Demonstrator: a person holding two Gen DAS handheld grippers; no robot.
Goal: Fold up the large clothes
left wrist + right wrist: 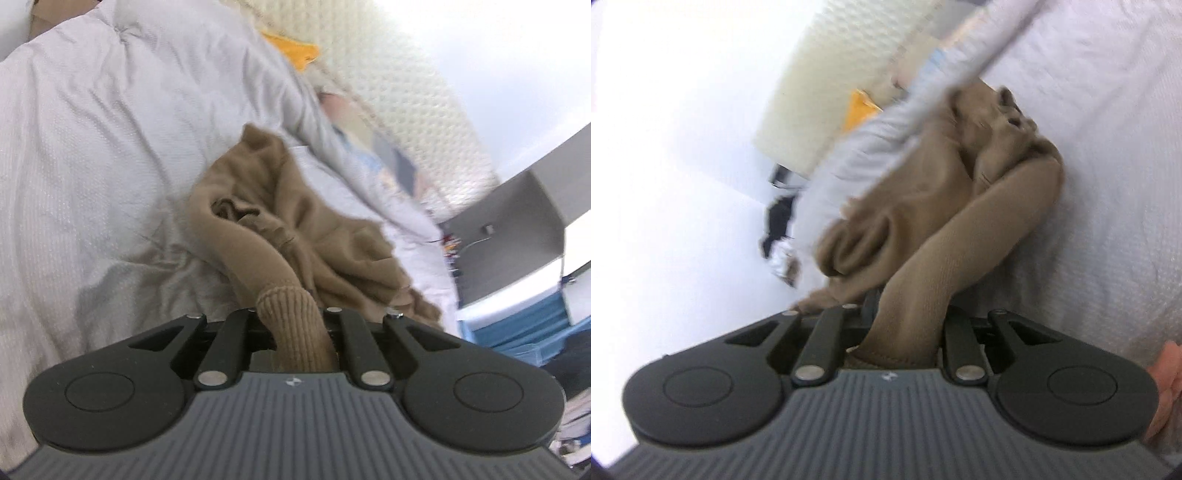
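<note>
Left tool (291, 325) clamped tight on the ribbed cuff (286, 306) of a tan sweater (295, 221), with the sleeve running up from the jaws toward 12 o'clock into the bunched body of the garment. Right tool (905, 332) pinched on another smooth stretch of the same tan sweater (942, 206), likely the other sleeve end or a hem, though hard to tell which through the blur; fabric plainly caught between its jaws. Held at two far ends, probably to draw the knit out of its heap and spread it flat before any fold, since nothing is yet squared or laid out. Bulk of the sweater crumpled on a bed, resting on a white textured quilt (110, 155) that fills the left view from 7 to 12 o'clock. Beyond it, toward 1 o'clock, a cream honeycomb-patterned blanket (399, 92) and a scrap of yellow cloth (291, 50). Farther round at 3 o'clock, a grey shelf or cabinet (517, 214) and something blue (524, 325) beneath it. Bright white wall (665, 184) across the left of the right view; a hint of a hand (1167, 387) at 4 o'clock.
</note>
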